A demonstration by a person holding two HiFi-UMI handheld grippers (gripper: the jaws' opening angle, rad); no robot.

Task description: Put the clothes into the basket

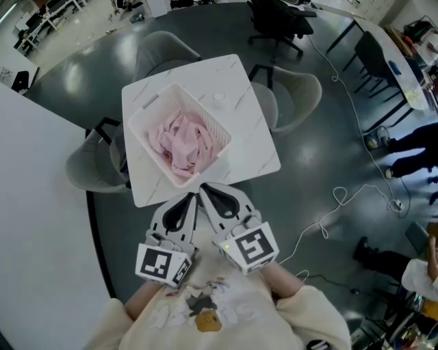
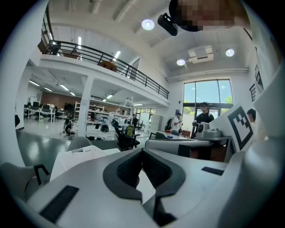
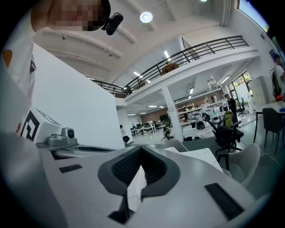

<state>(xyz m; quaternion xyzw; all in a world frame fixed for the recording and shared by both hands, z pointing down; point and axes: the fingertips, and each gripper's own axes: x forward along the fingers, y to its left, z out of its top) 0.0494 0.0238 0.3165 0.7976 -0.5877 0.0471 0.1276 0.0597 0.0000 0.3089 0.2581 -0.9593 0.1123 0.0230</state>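
Note:
In the head view, pink clothes [image 1: 182,143] lie bunched inside a white slotted basket [image 1: 155,112] on a small white marble-look table [image 1: 253,137]. Both grippers hover side by side just off the table's near edge, pointing at the basket and apart from it. My left gripper [image 1: 193,197] is shut and holds nothing. My right gripper [image 1: 203,189] is shut and empty too. In the left gripper view the jaws [image 2: 142,151] meet, with the basket [image 2: 87,153] ahead on the left. The right gripper view shows its jaws [image 3: 141,149] closed tip to tip before the table [image 3: 202,156].
Grey shell chairs [image 1: 298,89] stand around the table, one [image 1: 85,167] at its left. A black office chair [image 1: 277,20] is beyond. White cables [image 1: 342,198] trail over the dark floor at the right. A white partition [image 1: 34,225] runs along the left. People stand at the far right [image 1: 410,154].

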